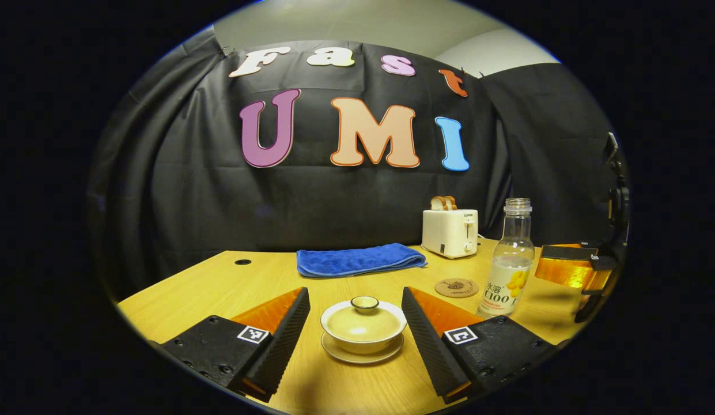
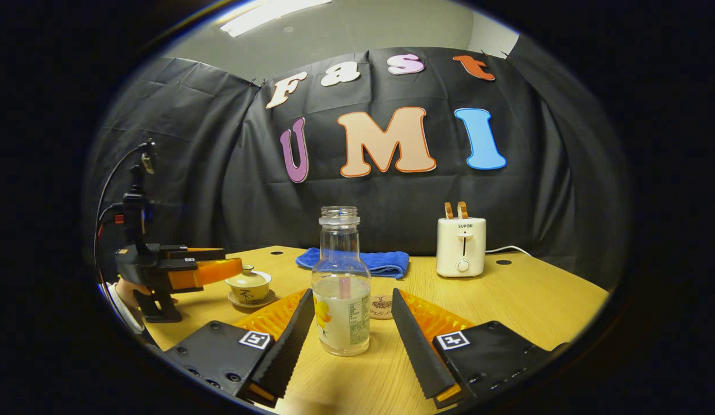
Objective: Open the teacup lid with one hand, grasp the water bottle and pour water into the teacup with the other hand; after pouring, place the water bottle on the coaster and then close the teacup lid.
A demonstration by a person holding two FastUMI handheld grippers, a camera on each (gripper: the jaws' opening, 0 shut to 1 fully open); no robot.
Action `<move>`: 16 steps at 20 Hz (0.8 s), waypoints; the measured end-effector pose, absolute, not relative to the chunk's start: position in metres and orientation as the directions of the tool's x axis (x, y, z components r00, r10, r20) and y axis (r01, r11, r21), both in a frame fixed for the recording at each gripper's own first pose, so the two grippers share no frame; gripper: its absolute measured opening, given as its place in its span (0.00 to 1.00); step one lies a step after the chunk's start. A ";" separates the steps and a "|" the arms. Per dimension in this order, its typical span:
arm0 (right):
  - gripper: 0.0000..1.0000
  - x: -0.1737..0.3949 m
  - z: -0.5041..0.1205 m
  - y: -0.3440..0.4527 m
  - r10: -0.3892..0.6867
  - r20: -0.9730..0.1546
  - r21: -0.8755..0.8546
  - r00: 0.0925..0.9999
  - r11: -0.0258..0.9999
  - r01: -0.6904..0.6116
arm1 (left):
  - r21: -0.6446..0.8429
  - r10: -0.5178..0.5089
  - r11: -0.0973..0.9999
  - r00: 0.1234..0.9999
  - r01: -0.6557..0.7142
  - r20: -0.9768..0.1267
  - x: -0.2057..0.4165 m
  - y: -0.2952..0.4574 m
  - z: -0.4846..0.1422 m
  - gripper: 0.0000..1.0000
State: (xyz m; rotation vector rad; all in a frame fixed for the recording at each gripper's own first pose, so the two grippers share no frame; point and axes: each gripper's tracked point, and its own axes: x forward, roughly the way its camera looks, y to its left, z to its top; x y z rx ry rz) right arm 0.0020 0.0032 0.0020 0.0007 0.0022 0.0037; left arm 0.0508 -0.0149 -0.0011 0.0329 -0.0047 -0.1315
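Note:
A cream teacup (image 1: 363, 329) with its lid (image 1: 364, 302) on stands on a saucer between the fingers of my left gripper (image 1: 355, 311), which is open and not touching it. The clear, uncapped water bottle (image 2: 341, 286), partly filled, stands upright between the fingers of my right gripper (image 2: 350, 311), also open with gaps on both sides. A round brown coaster (image 1: 456, 287) lies flat just behind the bottle (image 1: 510, 263). In the right gripper view, the left gripper (image 2: 210, 270) reaches toward the teacup (image 2: 249, 285) at the left. In the left gripper view, the right gripper (image 1: 570, 266) sits beside the bottle.
A folded blue towel (image 1: 360, 259) lies at the back of the wooden table (image 1: 207, 282). A white toaster (image 2: 461, 246) holding bread slices stands at the back right, its cord trailing right. A hand (image 2: 127, 291) holds the left gripper near the table's left edge.

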 end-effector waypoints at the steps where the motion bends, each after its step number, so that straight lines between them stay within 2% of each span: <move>1: 0.88 0.001 0.001 0.003 0.005 -0.002 0.001 1.000 1.000 -0.005 | 0.032 -0.141 0.989 0.990 0.142 -0.009 0.054 -0.016 -0.003 0.94; 5: 0.88 0.001 0.001 0.005 0.014 -0.002 0.001 1.000 1.000 -0.014 | 0.048 -0.168 0.984 0.985 0.170 -0.049 0.063 -0.020 -0.008 0.94; 7: 0.88 0.001 0.001 0.005 0.017 -0.002 0.001 1.000 1.000 -0.017 | 0.050 -0.181 0.982 0.982 0.184 -0.055 0.069 -0.023 -0.008 0.91; 9: 0.88 0.001 0.001 0.006 0.019 -0.002 0.001 1.000 1.000 -0.019 | 0.048 -0.195 0.979 0.977 0.199 -0.082 0.072 -0.025 -0.014 0.83; 10: 0.88 0.002 0.002 0.006 0.019 -0.002 0.001 1.000 1.000 -0.019 | 0.048 -0.205 0.976 0.974 0.211 -0.100 0.074 -0.027 -0.018 0.76; 16: 0.88 0.001 0.001 0.006 0.024 -0.002 0.001 1.000 1.000 -0.024 | 0.063 -0.209 0.973 0.966 0.220 -0.150 0.078 -0.029 -0.024 0.56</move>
